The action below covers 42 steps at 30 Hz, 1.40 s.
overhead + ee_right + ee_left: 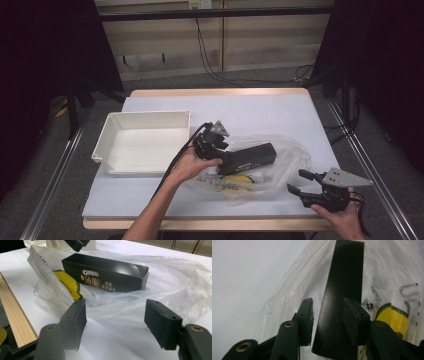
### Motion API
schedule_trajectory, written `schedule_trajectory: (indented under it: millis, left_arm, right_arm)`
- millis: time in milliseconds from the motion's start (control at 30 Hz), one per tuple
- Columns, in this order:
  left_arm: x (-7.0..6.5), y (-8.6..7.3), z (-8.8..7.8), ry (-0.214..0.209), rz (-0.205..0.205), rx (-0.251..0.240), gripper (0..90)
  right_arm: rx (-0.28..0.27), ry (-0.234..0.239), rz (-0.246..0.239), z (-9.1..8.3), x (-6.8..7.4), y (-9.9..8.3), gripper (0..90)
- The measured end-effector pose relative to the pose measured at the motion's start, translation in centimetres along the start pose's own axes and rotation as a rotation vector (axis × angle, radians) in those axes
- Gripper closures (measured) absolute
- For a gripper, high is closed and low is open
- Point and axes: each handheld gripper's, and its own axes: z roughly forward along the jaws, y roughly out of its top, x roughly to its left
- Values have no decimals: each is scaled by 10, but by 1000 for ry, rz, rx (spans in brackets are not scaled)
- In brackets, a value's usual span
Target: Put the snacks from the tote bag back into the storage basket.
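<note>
High view: the black box (247,158) lies on the clear plastic bag (285,165) near the table's (260,112) front edge, right of the white tray (145,142), with the left gripper (212,145) at its left end and the right gripper (305,192) spread near the front right corner. Left gripper view: its jaws straddle the box, seemingly just clear of both sides. Right gripper view: the jaws stand apart over the film; closing here risks snagging the bag and dragging the box.

Lab recording rig: black curtains (45,60), metal frame (210,12), trailing cables (210,60)
</note>
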Motion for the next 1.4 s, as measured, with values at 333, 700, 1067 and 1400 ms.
schedule_trajectory:
  millis: [333,700,1067,1400]
  left_arm:
    - [-14,-17,-15,-5,81,-25,542]
    - [-17,-28,-6,-4,67,-9,451]
    - [-5,-34,-1,19,31,-33,334]
    - [-9,-28,15,-5,50,16,298]
  right_arm:
    - [2,-22,38,-15,0,-12,274]
    - [-15,-22,40,-18,0,-15,227]
    - [-3,-7,35,-16,0,-16,209]
    - [-1,-9,35,-16,-2,-17,203]
